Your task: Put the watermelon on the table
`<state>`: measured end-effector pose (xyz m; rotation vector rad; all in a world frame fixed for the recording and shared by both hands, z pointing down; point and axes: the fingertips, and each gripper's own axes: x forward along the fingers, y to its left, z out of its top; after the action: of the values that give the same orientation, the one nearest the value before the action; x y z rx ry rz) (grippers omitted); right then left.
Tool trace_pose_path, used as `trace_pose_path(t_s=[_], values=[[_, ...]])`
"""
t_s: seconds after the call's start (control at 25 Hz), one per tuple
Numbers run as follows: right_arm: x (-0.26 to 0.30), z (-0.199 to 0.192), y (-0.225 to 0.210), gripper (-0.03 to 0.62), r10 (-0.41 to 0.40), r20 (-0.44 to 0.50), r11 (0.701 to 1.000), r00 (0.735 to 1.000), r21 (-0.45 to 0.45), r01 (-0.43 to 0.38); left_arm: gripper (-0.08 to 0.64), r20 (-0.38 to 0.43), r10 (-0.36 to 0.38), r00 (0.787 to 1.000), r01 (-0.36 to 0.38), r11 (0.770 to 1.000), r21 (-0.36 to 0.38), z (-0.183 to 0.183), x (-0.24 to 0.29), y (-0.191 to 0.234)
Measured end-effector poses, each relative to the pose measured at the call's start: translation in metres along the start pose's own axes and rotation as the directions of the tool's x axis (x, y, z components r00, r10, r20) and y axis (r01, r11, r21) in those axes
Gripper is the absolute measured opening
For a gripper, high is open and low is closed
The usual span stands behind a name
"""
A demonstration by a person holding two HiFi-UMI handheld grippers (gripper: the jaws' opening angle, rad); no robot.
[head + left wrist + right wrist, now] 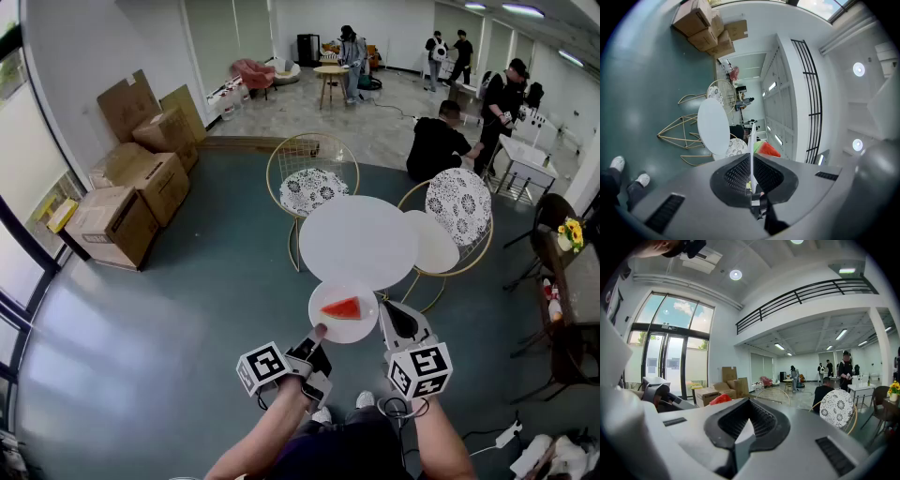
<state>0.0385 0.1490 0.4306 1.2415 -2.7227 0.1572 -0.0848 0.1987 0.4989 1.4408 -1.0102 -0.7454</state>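
Observation:
A red watermelon slice (341, 308) lies on a small white plate (348, 331) held in the air just in front of the round white table (358, 241). My left gripper (319, 331) is shut on the plate's near-left rim. In the left gripper view the plate (752, 143) stands edge-on between the jaws, with the watermelon (765, 149) beyond it and the table (712, 124) further off. My right gripper (386, 315) is at the plate's right rim. In the right gripper view a white wedge of the plate (743, 436) sits between the closed jaws, with the watermelon (720, 399) to the left.
Two gold wire chairs (312, 178) (458, 206) stand behind the table, and a smaller white round top (434, 241) is at its right. Cardboard boxes (117, 220) are stacked at the left wall. A seated person (439, 145) and others are further back. A dark table with flowers (568, 272) is at the right.

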Motion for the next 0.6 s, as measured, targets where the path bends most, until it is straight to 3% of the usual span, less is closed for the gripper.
trace_pose_path(t_s=[0.6], values=[[0.0105,0.0033,-0.0010,0.003,-0.020,0.010,1.000,1.000,0.008,0.020,0.015,-0.028,-0.006,1.000,0.006,1.000,-0.003,0.0082,0.0064,0.0023]])
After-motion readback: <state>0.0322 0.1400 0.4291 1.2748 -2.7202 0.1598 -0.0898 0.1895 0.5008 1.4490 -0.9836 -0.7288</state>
